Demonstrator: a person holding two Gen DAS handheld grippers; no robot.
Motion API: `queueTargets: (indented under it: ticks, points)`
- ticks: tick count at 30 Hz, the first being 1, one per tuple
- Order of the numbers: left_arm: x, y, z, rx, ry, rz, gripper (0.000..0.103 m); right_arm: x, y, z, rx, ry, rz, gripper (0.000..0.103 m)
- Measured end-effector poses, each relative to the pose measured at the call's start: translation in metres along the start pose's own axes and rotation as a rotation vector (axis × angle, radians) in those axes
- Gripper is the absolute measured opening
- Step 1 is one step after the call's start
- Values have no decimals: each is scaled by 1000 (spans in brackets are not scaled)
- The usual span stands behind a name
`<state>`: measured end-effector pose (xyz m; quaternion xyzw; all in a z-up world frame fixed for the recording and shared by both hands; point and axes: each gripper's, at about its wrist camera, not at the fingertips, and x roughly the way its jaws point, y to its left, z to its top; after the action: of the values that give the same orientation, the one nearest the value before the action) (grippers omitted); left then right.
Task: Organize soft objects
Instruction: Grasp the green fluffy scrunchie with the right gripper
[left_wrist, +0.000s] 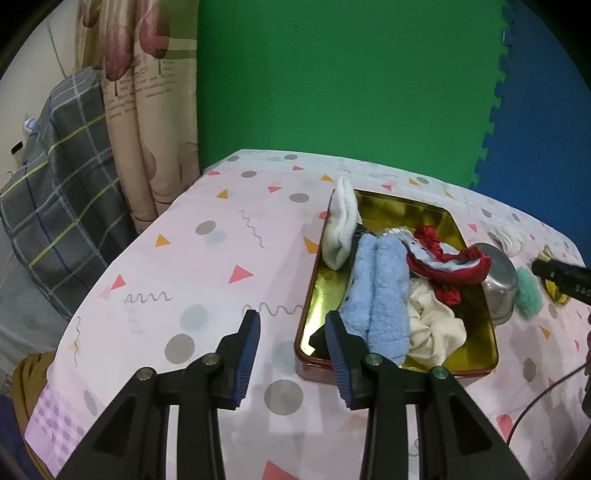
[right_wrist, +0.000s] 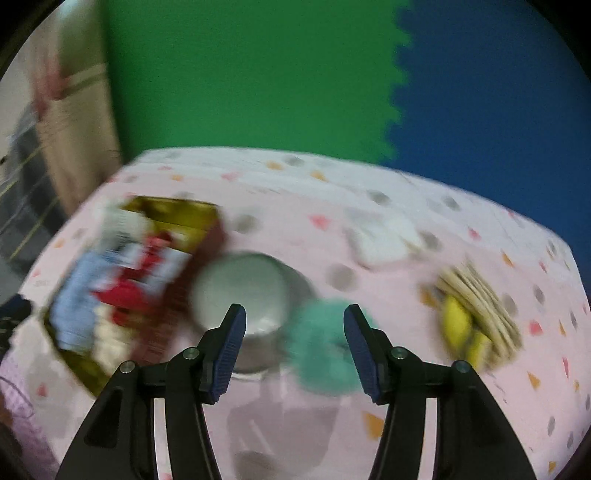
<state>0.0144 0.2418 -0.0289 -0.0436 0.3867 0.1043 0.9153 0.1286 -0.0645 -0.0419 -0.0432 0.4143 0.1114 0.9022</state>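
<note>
Left wrist view: your left gripper hangs released beside the gold tray of socks; your right gripper gapes, straddling the teal pom-pom, untouched.

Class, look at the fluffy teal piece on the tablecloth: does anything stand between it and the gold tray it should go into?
Yes. The upturned metal cup sits beside the tray, directly between its side wall and the teal piece. The right gripper is open with the teal piece just ahead.

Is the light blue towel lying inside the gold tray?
Yes, the light blue towel lies in the gold tray, beside a cream cloth.
</note>
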Motion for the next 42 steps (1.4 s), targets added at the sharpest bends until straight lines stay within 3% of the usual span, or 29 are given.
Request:
queueTargets:
  ticks: [3, 8, 13, 17, 19, 21, 30, 42]
  points:
    - [-1, -2, 1, 8, -3, 6, 37, 16, -25, -11, 25, 37, -47, 53]
    - [-5, -9, 5, 47, -23, 36, 37, 45, -50, -22, 63, 86, -55, 51]
    - [-14, -28, 13, 112, -20, 15, 37, 63, -51, -26, 53, 85, -43, 50]
    - [-18, -55, 24, 149, -13, -53, 37, 63, -48, -27, 17, 45, -35, 38]
    - [-18, -71, 30, 158, -9, -90, 37, 60, -47, -30, -7, 29, -37, 24]
    - [-15, -90, 37, 173, 2, -122, 37, 56, -47, -34, -24, 20, -43, 18]
    - [-13, -159, 55, 227, 26, -239, 37, 34, -68, -59, -39, 27, -31, 16]
    - [-3, -251, 44, 359, 104, -367, 37, 0, -125, -94, 38, 34, -62, 16]
